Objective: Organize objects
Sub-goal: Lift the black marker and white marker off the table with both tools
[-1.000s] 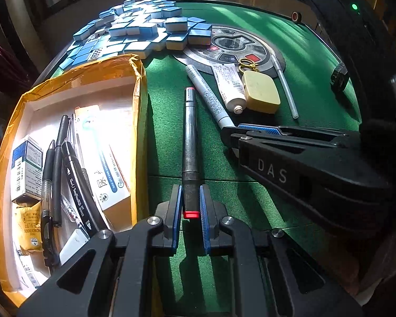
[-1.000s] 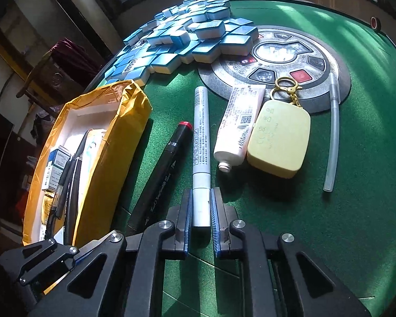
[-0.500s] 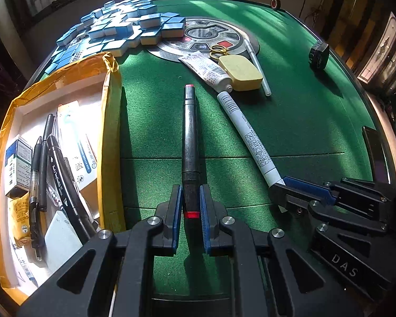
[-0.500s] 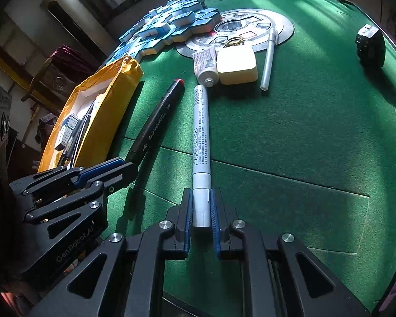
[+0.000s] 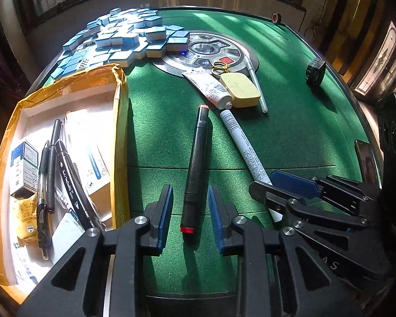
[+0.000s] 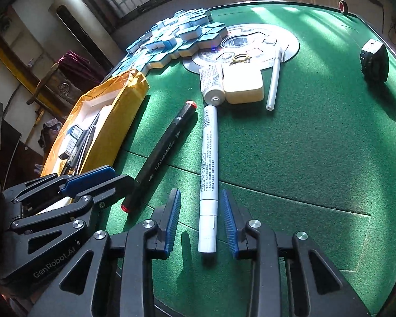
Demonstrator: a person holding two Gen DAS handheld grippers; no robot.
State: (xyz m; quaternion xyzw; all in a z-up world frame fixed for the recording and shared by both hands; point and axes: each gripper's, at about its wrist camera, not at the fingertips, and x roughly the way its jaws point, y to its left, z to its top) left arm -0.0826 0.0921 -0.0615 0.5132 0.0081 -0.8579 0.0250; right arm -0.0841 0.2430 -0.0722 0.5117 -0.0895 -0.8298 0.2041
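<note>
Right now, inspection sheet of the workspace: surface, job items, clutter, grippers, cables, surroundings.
Surface: green felt table, round control panel at centre.
Job's things: black marker and white marker lying flat; yellow-taped box holding pens and cartons.
Clutter: mahjong tiles piled; tube, yellow tag, thin white pen, black tape measure.
Grippers: left gripper open, straddling the black marker; right gripper open, straddling the white marker.
Cables: nothing seen.
Surroundings: windows, furniture beyond the table.
</note>
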